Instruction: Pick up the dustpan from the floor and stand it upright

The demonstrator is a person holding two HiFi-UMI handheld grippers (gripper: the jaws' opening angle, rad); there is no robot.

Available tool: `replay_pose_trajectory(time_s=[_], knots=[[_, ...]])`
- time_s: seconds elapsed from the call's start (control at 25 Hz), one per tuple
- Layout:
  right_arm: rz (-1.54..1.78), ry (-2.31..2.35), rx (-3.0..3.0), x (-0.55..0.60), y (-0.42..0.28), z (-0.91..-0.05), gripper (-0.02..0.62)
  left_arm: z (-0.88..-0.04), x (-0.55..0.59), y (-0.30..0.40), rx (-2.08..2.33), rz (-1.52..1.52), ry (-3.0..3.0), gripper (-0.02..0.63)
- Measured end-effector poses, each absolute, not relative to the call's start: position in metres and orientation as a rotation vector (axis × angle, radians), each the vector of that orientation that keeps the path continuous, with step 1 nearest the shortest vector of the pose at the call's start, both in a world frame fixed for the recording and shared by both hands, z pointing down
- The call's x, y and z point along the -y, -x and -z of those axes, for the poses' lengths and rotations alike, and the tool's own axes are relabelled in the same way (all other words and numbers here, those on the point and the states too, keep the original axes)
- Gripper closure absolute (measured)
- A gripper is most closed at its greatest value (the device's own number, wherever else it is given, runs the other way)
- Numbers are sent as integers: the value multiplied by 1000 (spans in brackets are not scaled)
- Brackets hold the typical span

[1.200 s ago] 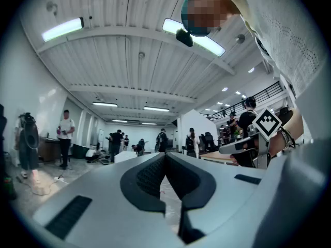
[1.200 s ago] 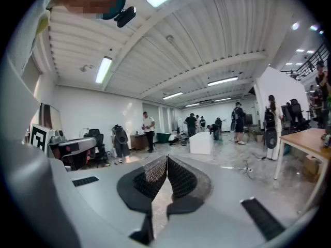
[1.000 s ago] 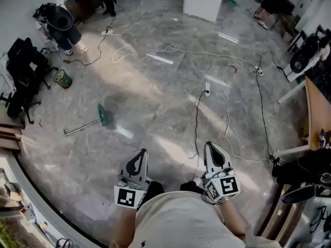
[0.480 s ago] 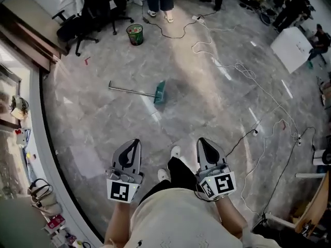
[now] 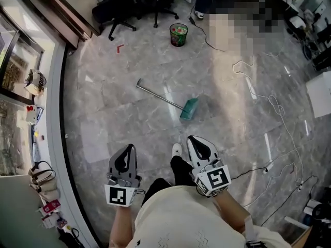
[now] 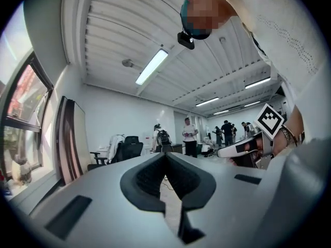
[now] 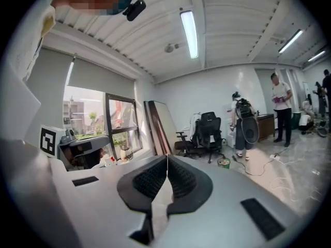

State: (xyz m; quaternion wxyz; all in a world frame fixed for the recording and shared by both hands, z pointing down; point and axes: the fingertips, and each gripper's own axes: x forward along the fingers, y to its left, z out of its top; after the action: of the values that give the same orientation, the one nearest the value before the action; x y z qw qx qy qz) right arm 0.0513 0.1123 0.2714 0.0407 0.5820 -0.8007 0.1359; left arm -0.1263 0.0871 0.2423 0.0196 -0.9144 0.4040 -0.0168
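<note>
The left gripper is held clenched, its jaws pressed tip to tip with nothing between them, as is shown in the left gripper view. The right gripper is likewise closed and empty, its jaws met in a thin line. Both are carried side by side in front of the person's body, pointed forward over the grey marble floor. The dustpan is seen lying flat on that floor ahead of the right gripper, touched by neither; its long metal handle is stretched away to the upper left. Farther off, a small green bin and black office chairs are placed, and white cables are strewn to the right.
</note>
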Motion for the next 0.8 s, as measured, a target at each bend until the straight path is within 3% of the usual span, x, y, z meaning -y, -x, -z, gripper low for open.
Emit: replay_pose_trajectory(time_s=[0.4,0.8], knots=[[-357,-1372,2611,122,6,-264,577,-238,87,162,-1650,-56,2703,595],[-619,-1021,2341,365,134,-413,577,-332,327,271,-1736,-64,2771,595]])
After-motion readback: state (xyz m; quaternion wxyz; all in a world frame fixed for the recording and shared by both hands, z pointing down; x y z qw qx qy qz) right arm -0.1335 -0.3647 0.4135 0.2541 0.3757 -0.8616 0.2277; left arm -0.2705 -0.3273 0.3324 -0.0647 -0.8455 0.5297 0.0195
